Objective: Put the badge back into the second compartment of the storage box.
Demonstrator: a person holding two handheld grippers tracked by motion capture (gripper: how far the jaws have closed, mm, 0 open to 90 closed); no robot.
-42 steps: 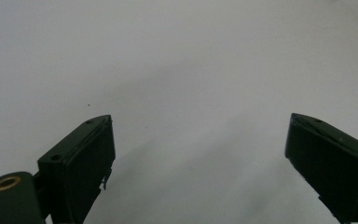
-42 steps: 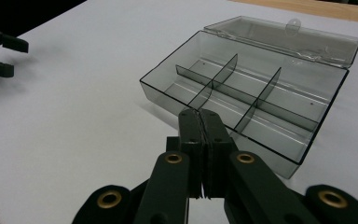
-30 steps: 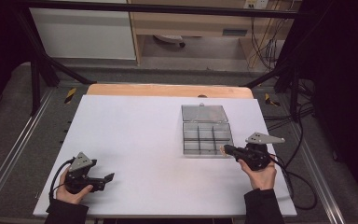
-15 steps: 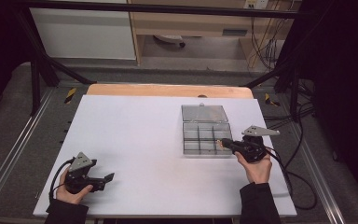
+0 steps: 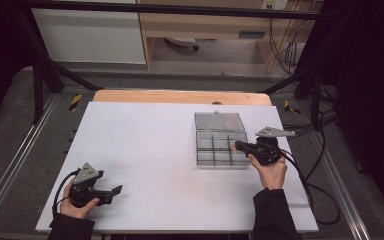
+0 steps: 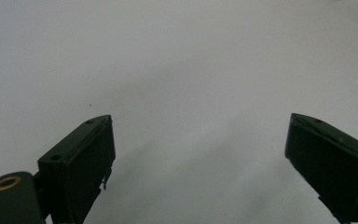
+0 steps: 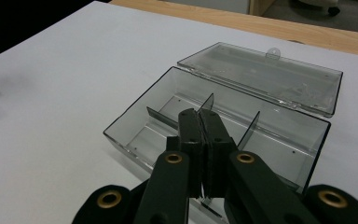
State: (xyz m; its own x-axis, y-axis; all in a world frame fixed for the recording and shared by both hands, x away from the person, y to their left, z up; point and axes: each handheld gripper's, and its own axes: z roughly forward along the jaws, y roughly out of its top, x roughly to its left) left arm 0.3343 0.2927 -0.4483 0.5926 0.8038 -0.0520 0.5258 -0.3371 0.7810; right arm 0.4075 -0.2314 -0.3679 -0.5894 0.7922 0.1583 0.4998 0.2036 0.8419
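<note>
A clear plastic compartment box (image 5: 214,156) lies open on the white table (image 5: 145,145), its lid (image 5: 219,121) folded flat behind it. My right gripper (image 5: 238,146) is shut, with its tips over the box's right-hand compartments. In the right gripper view its jaws (image 7: 200,119) press together above the dividers of the box (image 7: 163,105), and the lid (image 7: 261,77) lies beyond. A small tan speck shows at the tips in the high view; I cannot tell whether it is held. My left gripper (image 5: 116,190) rests near the table's front left, open, with nothing between its fingers (image 6: 81,158) but bare tabletop.
A wooden strip (image 5: 180,96) runs along the table's far edge. Black cables (image 5: 310,185) trail off the right side behind my right hand. Metal frame rails (image 5: 10,165) flank the table.
My right gripper has moved away from me and slightly left, from beside the box's front right corner to over its right compartments. The left gripper has stayed where it was.
</note>
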